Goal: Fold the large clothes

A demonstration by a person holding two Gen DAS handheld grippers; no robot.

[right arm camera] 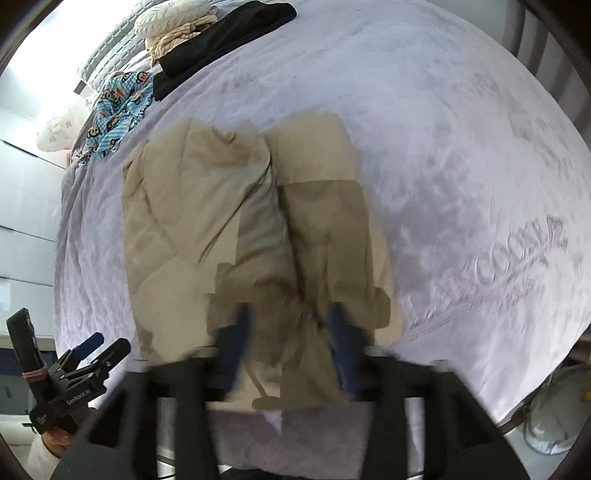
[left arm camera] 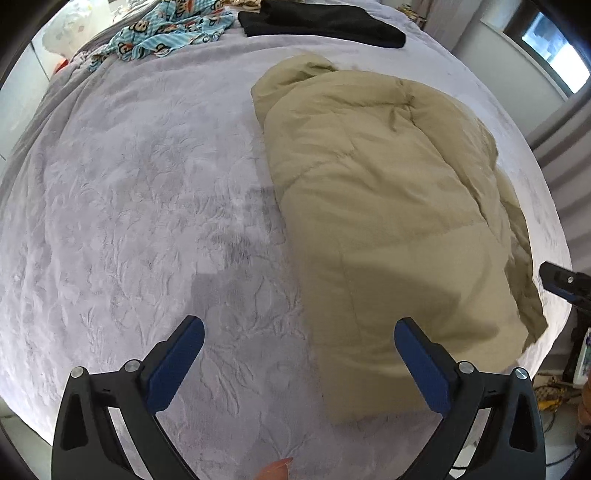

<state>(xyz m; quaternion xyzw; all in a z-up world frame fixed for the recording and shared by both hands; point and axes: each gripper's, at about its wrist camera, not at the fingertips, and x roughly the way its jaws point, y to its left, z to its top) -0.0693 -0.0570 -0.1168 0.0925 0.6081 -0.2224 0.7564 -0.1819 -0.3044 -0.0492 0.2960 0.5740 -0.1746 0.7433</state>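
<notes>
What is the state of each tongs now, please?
Left tongs: open, holding nothing.
Right tongs: open, khaki jacket beneath, not gripped.

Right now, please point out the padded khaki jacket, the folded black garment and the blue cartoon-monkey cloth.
padded khaki jacket [left arm camera: 388, 206]: left wrist view, middle of its quilted body.
folded black garment [left arm camera: 321, 22]: left wrist view, its flat top.
blue cartoon-monkey cloth [right arm camera: 118, 107]: right wrist view, its crumpled middle.

A lilac bedspread [left arm camera: 147, 192] carries a khaki padded coat [left arm camera: 388, 206], black garment [left arm camera: 325, 22] and monkey-print cloth [left arm camera: 166, 33].
</notes>
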